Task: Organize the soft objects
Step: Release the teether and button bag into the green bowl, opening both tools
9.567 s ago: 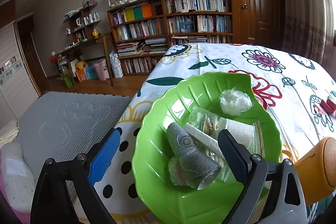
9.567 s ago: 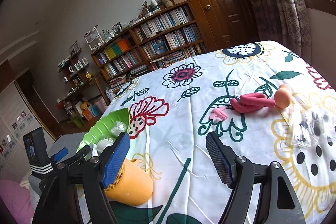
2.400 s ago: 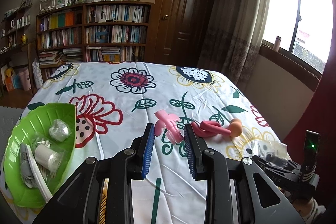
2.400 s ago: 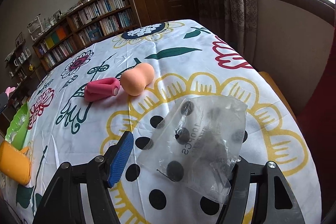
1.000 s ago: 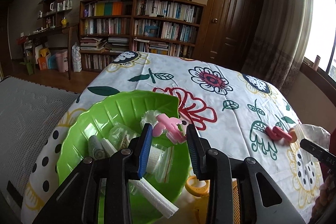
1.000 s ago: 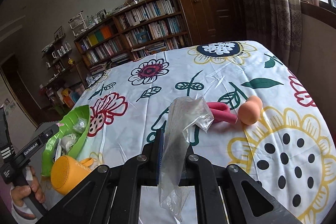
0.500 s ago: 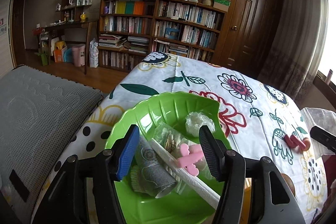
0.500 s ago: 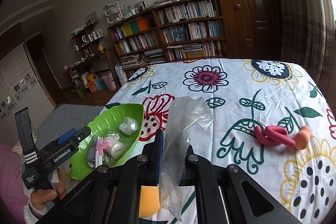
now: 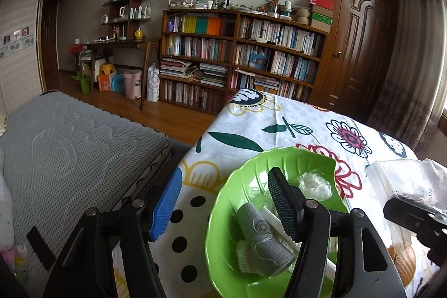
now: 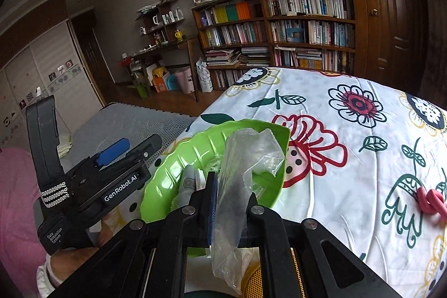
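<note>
Since half a second ago the left tool (image 9: 223,203) has drawn back, jaws spread and empty, over the near rim of the green bowl (image 9: 220,217). In that glossy, leaf-shaped plastic bowl lie a rolled grey cloth (image 9: 261,236) and a crinkled clear wad (image 9: 314,185). Rightward, the right tool (image 10: 232,203) pinches a limp, transparent plastic bag (image 10: 245,158) above the bowl; releasing it there seems next. A pink foam curler (image 10: 430,201) waits on the floral desk (image 10: 349,172).
</note>
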`<state>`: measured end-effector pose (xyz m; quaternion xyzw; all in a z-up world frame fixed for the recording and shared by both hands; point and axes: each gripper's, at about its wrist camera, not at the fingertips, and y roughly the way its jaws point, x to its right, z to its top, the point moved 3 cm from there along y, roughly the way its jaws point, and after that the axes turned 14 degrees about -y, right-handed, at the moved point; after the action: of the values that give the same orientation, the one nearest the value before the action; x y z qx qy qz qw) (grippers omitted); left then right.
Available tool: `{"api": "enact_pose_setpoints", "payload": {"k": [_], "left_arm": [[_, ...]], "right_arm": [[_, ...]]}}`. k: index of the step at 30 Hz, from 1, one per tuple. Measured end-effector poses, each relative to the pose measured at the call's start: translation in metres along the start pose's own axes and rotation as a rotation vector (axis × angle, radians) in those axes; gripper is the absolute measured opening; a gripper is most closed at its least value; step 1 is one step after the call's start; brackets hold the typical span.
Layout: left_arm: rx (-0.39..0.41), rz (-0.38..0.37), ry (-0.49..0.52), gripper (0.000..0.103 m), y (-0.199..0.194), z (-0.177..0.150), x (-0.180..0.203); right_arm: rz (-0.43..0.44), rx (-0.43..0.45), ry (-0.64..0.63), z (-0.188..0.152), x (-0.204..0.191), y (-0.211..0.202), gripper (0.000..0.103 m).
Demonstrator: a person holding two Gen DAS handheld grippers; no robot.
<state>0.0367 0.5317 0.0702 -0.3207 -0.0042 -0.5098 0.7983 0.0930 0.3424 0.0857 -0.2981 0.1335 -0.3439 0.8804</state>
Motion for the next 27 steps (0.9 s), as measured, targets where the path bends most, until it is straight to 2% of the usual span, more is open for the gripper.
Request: {"api": "enact_pose_setpoints", "payload": {"k": [4, 7, 9, 11, 13, 17, 27], "left_arm": [[0.036, 0.041, 0.006, 0.065, 0.000, 0.006, -0.008], [0.053, 0.057, -0.001, 0.068, 0.000, 0.011, -0.015], [0.062, 0.068, -0.007, 0.069, 0.000, 0.013, -0.019], [0.063, 0.069, -0.012, 0.069, 0.001, 0.014, -0.021], [0.061, 0.069, -0.014, 0.069, 0.002, 0.014, -0.022], [0.058, 0.070, -0.012, 0.069, 0.003, 0.015, -0.024], [0.054, 0.069, -0.013, 0.069, 0.003, 0.015, -0.024]], "right_arm": [[0.027, -0.023, -0.034, 0.002, -0.019, 0.018, 0.009], [0.017, -0.057, -0.049, -0.001, -0.027, 0.035, 0.014], [-0.002, -0.083, -0.061, -0.002, -0.033, 0.045, 0.024], [-0.007, -0.090, -0.074, -0.004, -0.039, 0.050, 0.054], [-0.026, -0.078, -0.084, -0.005, -0.042, 0.049, 0.069], [-0.077, -0.051, -0.116, -0.003, -0.045, 0.044, 0.071], [-0.109, -0.003, -0.069, -0.001, -0.036, 0.024, 0.073]]}}
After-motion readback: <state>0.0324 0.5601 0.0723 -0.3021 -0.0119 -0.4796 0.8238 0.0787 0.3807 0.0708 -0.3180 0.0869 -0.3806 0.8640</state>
